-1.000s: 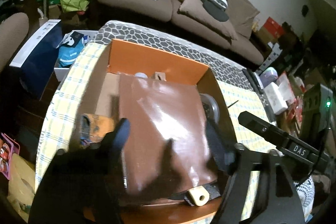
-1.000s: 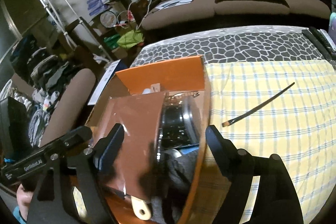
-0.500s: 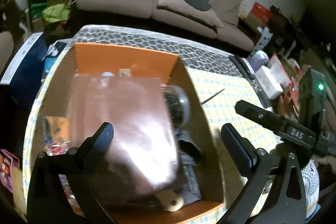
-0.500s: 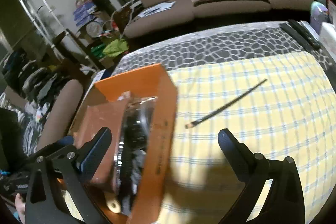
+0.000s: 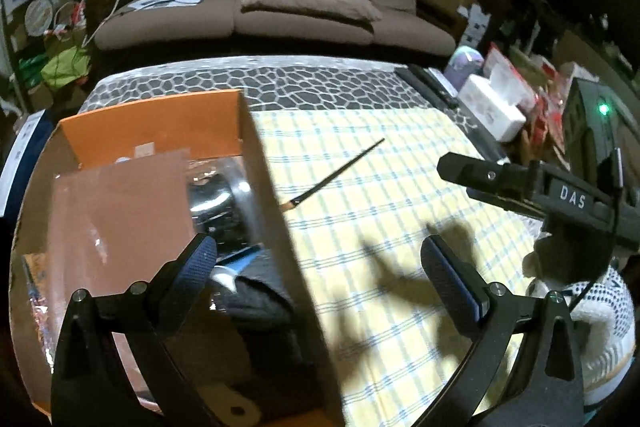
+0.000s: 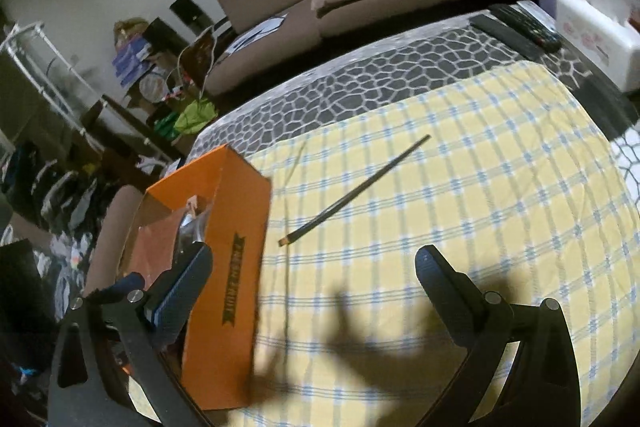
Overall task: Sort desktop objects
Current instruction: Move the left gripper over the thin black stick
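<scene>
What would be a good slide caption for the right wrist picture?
Open right gripper over a yellow checked tablecloth, a thin dark stick ahead and an orange box at its left.

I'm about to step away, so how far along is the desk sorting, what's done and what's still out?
Mostly done, it looks like. The orange box already holds a brown sheet, a shiny round item and dark cloth. Nothing is in hand: the left gripper and right gripper both have open, empty jaws. What seems left is the thin dark stick, lying alone on the yellow checked cloth beside the box.
</scene>
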A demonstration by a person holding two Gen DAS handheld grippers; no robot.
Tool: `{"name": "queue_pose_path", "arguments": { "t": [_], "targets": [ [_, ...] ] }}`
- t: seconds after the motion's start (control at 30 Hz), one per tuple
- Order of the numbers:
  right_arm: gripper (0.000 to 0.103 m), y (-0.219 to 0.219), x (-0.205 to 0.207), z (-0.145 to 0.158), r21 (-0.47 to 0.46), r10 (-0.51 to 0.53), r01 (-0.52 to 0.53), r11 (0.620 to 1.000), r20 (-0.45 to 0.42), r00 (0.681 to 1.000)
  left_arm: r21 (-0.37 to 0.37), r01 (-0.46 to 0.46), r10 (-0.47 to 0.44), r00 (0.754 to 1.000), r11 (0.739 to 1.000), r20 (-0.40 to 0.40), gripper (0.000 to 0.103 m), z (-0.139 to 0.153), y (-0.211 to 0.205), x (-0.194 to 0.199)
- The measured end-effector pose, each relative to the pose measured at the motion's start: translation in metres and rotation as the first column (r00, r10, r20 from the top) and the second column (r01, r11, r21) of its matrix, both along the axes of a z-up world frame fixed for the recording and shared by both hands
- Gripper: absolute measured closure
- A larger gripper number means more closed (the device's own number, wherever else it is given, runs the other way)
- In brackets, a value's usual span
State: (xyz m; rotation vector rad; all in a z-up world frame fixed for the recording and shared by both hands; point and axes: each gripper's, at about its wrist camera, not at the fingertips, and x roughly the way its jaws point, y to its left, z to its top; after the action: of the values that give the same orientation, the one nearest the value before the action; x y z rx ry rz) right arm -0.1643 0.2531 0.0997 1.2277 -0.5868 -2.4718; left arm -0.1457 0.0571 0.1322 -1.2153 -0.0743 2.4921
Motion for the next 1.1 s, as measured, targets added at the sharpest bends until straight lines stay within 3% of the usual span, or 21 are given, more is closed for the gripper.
{"name": "queue_pose_path", "arguments": {
  "t": [0.17,0.27,0.47,0.57,0.77,0.97,1.1],
  "targets": [
    [0.001,0.025,0.001,-0.004,-0.033,-0.032,0.032,0.999,0.01,0.999,-0.128,0.053,-0.051,0.999,0.99,0.02,0.001,-0.005,0.031,-0.015],
    [0.001,0.038,0.003,-0.007,-0.059,-0.05,0.051,0.997,0.017,0.999,-0.226,0.102,-0.095,0.995,0.969,0.041,0.001,-0.008,0.05,-0.028],
    [0.001,0.055,0.002,-0.013,-0.085,-0.061,0.064,0.994,0.031,0.998,-0.359,0.274,-0.233,0.96,0.892,0.155,0.001,-0.02,0.094,-0.059],
    [0.001,0.062,0.001,-0.018,-0.092,-0.064,0.068,0.993,0.048,0.997,-0.393,0.339,-0.258,0.935,0.855,0.245,0.001,-0.035,0.109,-0.076],
    [0.001,0.066,0.0,-0.027,-0.106,-0.05,0.058,0.993,0.072,0.996,-0.39,0.403,-0.257,0.891,0.828,0.374,0.009,-0.06,0.121,-0.106],
    [0.001,0.072,0.001,-0.032,-0.118,-0.045,0.054,0.992,0.076,0.996,-0.426,0.451,-0.25,0.858,0.784,0.448,0.033,-0.081,0.125,-0.126],
    [0.001,0.077,0.001,-0.036,-0.122,-0.056,0.066,0.99,0.083,0.995,-0.481,0.484,-0.26,0.849,0.731,0.46,0.035,-0.089,0.127,-0.13]
  ]
}}
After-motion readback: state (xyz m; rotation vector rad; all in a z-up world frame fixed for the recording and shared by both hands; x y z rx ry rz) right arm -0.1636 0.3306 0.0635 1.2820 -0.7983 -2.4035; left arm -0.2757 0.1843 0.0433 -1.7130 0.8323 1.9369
